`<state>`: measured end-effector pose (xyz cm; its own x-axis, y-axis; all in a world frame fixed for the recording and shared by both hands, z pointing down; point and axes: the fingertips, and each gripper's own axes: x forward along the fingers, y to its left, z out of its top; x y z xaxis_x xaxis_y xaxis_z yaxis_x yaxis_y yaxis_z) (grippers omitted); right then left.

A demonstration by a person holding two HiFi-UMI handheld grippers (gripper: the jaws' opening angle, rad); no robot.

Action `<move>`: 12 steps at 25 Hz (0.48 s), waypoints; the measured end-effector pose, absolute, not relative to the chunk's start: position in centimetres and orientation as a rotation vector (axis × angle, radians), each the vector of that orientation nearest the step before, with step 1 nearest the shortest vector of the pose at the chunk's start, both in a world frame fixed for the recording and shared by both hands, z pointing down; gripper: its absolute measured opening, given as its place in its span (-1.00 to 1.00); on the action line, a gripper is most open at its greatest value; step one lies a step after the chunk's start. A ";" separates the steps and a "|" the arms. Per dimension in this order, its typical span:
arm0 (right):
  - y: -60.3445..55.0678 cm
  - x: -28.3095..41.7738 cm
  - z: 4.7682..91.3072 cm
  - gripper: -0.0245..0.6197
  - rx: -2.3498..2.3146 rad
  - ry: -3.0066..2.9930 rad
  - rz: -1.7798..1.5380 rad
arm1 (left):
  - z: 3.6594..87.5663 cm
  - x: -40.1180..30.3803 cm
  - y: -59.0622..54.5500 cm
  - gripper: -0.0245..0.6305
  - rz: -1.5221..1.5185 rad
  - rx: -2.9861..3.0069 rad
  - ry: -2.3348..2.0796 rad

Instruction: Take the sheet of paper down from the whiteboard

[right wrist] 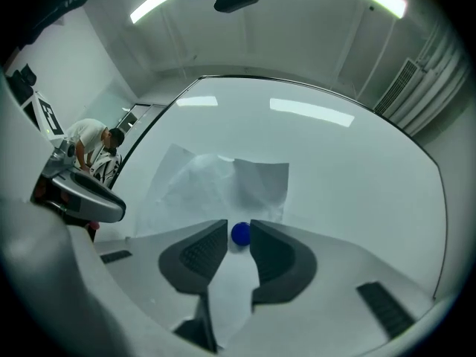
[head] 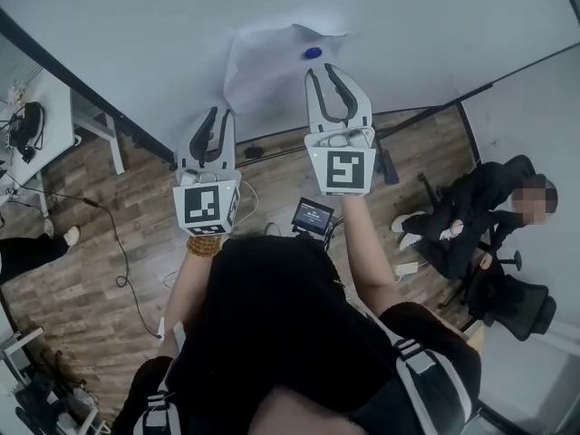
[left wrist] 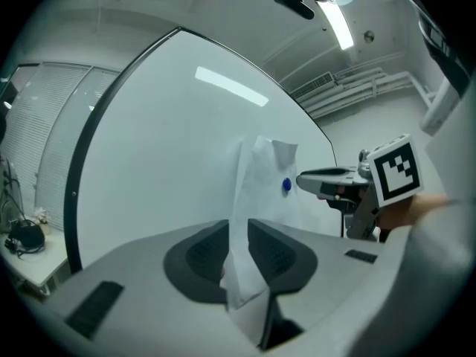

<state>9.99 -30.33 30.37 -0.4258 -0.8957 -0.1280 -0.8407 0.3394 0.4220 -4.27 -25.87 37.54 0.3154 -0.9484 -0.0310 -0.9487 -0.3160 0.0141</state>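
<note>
A crumpled white sheet of paper hangs on the whiteboard, pinned by a round blue magnet near its upper right corner. My left gripper is shut on the sheet's left edge; in the left gripper view the paper runs pinched between the dark pads. My right gripper is open at the magnet. In the right gripper view the magnet shows in the gap at the fingertips, with paper behind it; I cannot tell whether the pads touch it.
A person in black sits on a chair at the right. A white desk stands at the left. Cables trail over the wooden floor, and a small screen device sits below the grippers.
</note>
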 end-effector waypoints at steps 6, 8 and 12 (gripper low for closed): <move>-32.1 10.1 30.7 -0.57 1.612 -2.434 -0.632 | 37.6 -4.3 -26.7 -0.69 0.052 -2.552 1.821; -32.4 10.1 30.7 -0.55 1.611 -2.429 -0.630 | 37.6 -4.2 -26.8 -0.69 0.048 -2.553 1.816; -33.1 10.0 31.1 -0.50 1.605 -2.425 -0.597 | 37.7 -4.1 -27.0 -0.68 0.039 -2.557 1.811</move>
<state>10.05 -33.11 31.15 -0.4050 -0.9112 -0.0753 -0.8420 0.3396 0.4191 -4.11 -26.99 37.69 0.3317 -0.9430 -0.0254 -0.9433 -0.3320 0.0075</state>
